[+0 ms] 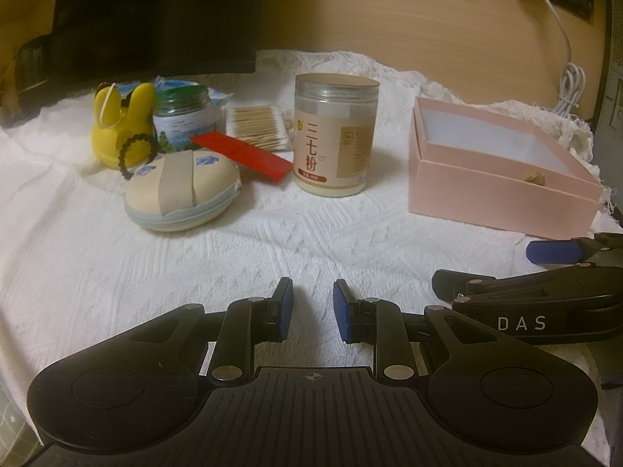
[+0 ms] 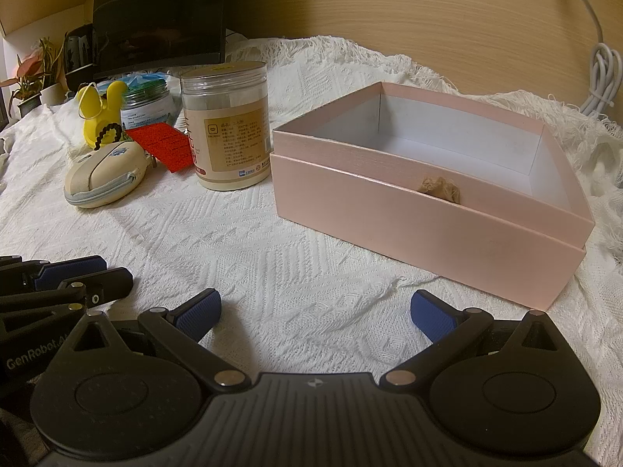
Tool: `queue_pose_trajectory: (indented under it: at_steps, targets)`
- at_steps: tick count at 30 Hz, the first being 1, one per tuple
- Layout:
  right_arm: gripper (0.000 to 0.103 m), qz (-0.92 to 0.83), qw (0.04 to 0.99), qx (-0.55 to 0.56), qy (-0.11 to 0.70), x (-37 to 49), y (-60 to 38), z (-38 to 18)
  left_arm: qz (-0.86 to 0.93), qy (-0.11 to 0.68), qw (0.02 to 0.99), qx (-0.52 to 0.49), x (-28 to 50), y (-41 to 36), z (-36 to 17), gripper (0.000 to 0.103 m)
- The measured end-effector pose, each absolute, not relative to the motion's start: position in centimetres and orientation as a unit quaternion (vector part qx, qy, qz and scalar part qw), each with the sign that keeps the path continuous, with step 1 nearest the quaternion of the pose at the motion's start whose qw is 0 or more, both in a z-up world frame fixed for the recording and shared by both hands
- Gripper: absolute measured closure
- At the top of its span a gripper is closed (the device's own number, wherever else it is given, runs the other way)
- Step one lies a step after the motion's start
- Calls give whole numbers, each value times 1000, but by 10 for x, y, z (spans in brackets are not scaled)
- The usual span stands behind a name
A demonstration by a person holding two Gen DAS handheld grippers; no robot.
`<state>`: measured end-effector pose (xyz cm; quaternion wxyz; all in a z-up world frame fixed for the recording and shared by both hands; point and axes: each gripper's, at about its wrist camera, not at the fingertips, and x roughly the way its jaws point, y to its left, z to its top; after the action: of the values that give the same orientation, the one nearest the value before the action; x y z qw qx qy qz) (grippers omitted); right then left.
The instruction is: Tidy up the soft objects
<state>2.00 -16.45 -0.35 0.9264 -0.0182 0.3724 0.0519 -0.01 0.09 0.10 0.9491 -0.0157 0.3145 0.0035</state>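
Left wrist view: left gripper (image 1: 312, 307) fingers parted narrowly, grasping nothing. Right gripper (image 2: 315, 313) fingers spread wide, likewise unladen. Pink box (image 2: 428, 233) stands open, one small tan scrap (image 2: 440, 190) inside at its near wall. Beige zip pouch (image 1: 183, 194) lies well left of the box, beyond the tall jar (image 1: 335, 136). Recommend approaching the pouch low, pinching across its narrow width, clearing the jar en route to the box
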Motion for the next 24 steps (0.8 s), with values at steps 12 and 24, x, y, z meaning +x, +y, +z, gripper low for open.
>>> queue_pose_trajectory:
  at_steps: [12,24]
  targets:
    - [0,52,926,-18,372,20,-165,-3,3,314,949,-19,0,1,1,77]
    - [0,52,926,-18,373,20,-165,-4,6,315,949,-13,0,-1,1,77]
